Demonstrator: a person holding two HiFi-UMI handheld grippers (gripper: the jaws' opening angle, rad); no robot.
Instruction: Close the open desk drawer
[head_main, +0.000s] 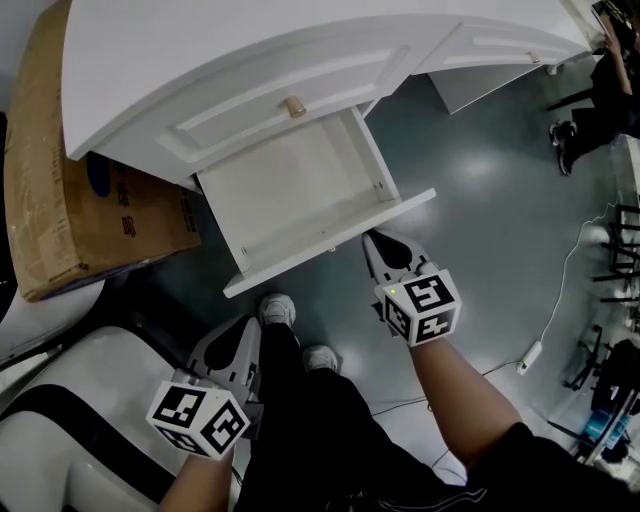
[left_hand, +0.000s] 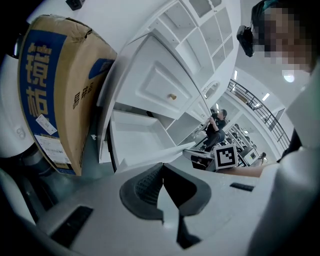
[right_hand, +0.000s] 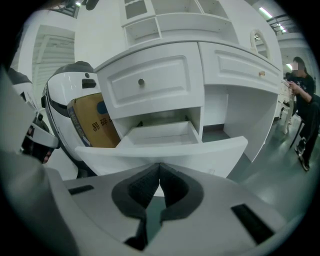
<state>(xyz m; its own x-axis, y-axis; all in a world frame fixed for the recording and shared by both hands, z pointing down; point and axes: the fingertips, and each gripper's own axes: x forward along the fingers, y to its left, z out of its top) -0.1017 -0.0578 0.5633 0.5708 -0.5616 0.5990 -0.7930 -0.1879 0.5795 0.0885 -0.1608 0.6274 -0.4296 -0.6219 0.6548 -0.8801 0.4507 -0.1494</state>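
Observation:
The white desk (head_main: 250, 40) has its lower drawer (head_main: 300, 185) pulled out; the inside looks empty. The drawer's curved front panel (head_main: 330, 243) faces me. My right gripper (head_main: 378, 243) is shut and empty, its tips just short of the right part of that front; whether they touch it I cannot tell. In the right gripper view the front panel (right_hand: 165, 152) fills the space straight beyond the closed jaws. My left gripper (head_main: 243, 330) hangs lower left, above my leg and away from the drawer (left_hand: 135, 142), also shut on nothing.
Above the open drawer is a shut drawer with a round knob (head_main: 293, 106). A cardboard box (head_main: 70, 190) stands under the desk's left end. A white and black machine body (head_main: 70, 420) is at my left. A cable and power strip (head_main: 530, 355) lie on the floor at right.

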